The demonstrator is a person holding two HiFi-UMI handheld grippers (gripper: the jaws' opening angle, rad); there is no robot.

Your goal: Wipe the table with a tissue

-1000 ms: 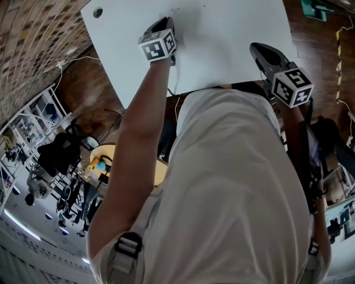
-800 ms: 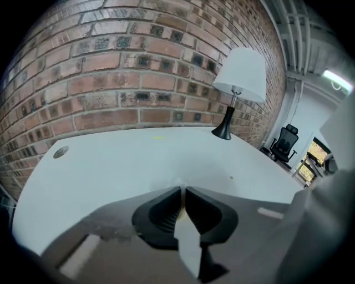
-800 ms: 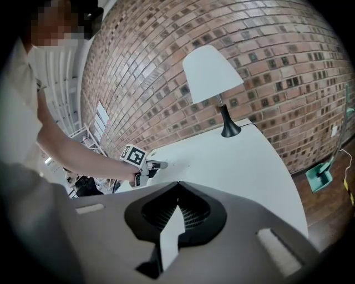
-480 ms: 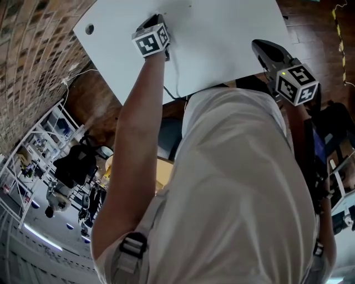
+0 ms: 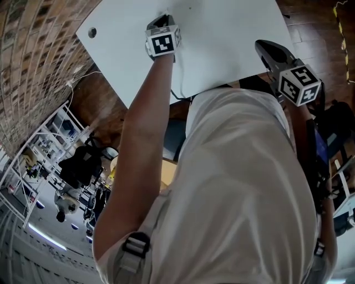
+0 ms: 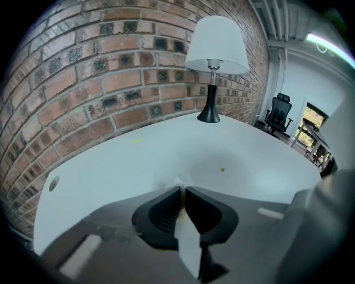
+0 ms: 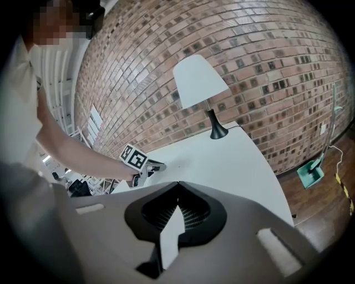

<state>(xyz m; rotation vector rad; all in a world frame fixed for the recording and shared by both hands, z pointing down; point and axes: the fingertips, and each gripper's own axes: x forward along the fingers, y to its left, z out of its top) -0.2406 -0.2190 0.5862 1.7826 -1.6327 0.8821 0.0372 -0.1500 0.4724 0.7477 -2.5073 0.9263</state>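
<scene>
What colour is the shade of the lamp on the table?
The lamp shade is white, seen best in the left gripper view.

Backs onto a red-brown brick wall, bowed by the wide lens. Carries, on the white worktop, a table lamp with a white shade and black foot, close to the brick. Has a round cable hole near one corner of the worktop. Stands over a dark wooden floor. Shows, past the far end, a black office chair before a white wall, near a bright window. Runs a light strip and white pipes along the ceiling. Keeps white open shelving beside the brick, its contents too small to tell.
</scene>
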